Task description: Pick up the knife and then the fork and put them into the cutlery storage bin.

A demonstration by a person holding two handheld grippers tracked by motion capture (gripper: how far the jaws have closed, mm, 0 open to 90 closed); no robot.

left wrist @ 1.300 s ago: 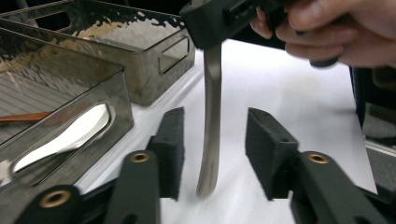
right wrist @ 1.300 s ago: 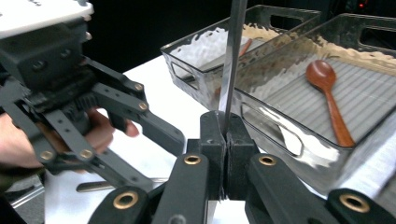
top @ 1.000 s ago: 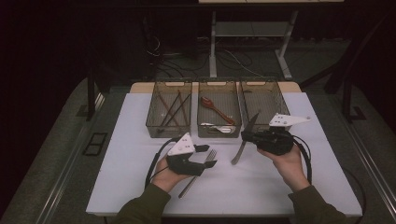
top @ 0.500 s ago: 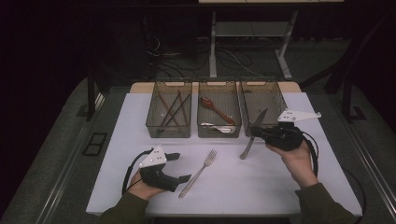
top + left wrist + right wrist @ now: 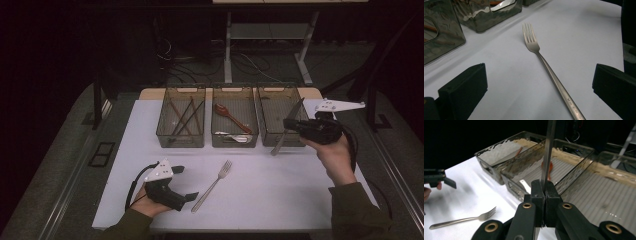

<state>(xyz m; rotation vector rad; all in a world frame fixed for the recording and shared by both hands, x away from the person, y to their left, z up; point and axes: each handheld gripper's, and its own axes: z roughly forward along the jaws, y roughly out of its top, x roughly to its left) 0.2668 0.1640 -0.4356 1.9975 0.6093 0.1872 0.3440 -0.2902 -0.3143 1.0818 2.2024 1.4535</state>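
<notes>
The knife (image 5: pixel 286 131) is clamped between the shut jaws of the right gripper (image 5: pixel 294 125), its long axis tilted steeply, the upper end leaning over the rightmost bin (image 5: pixel 278 95) and the lower end hanging at that bin's near wall; the bin lies just beyond the right hand (image 5: pixel 334 156), held raised. The left gripper (image 5: pixel 187 188), its jaws just opened wide, rests low by the fork (image 5: pixel 212 186) on the table (image 5: pixel 280 195), which lies free between them
</notes>
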